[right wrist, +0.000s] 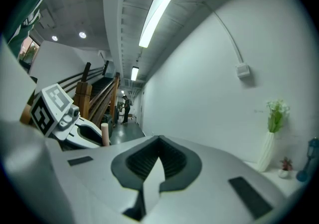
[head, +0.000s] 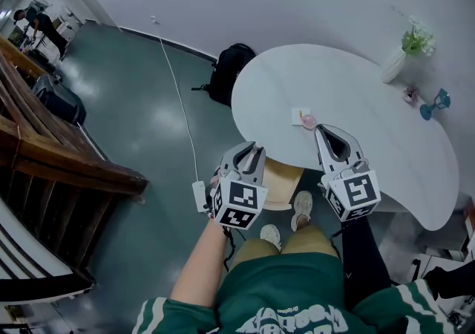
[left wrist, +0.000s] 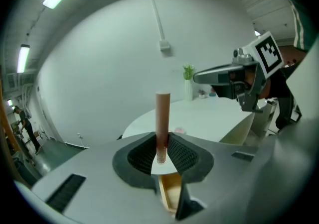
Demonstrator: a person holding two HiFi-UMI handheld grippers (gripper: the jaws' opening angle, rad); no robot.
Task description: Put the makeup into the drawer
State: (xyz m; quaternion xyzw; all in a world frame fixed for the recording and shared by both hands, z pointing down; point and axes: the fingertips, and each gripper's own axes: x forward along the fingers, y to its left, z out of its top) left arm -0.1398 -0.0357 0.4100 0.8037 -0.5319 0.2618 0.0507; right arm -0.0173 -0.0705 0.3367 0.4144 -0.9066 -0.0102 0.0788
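The white counter (head: pixel 349 95) lies ahead of me with a rounded left edge. Most of its top is bare. The clutter sits along the far right edge, where a white vase (head: pixel 393 65) with greenery and a blue piece (head: pixel 434 105) stand, and a small pink thing (head: pixel 309 120) lies close to the near edge. Left of the counter the grey floor (head: pixel 126 95) is wide open, crossed only by a white cable (head: pixel 180 102). A black backpack (head: pixel 230 69) sits by the counter's far left edge, and wooden stairs (head: pixel 52 147) are well off to the left. Under the near edge a tan drawer (head: pixel 283 182) shows, just beside my left claw (head: pixel 251 153). That claw is nearly closed and pinches the makeup (left wrist: pixel 162 118), a slim brown tube, by its lower end. The tube stands upright between the pads, clear of the counter and in front of its near left edge. My right claw (right wrist: pixel 159 144) hangs at the near edge beside the pink thing, jaws together with nothing between them.
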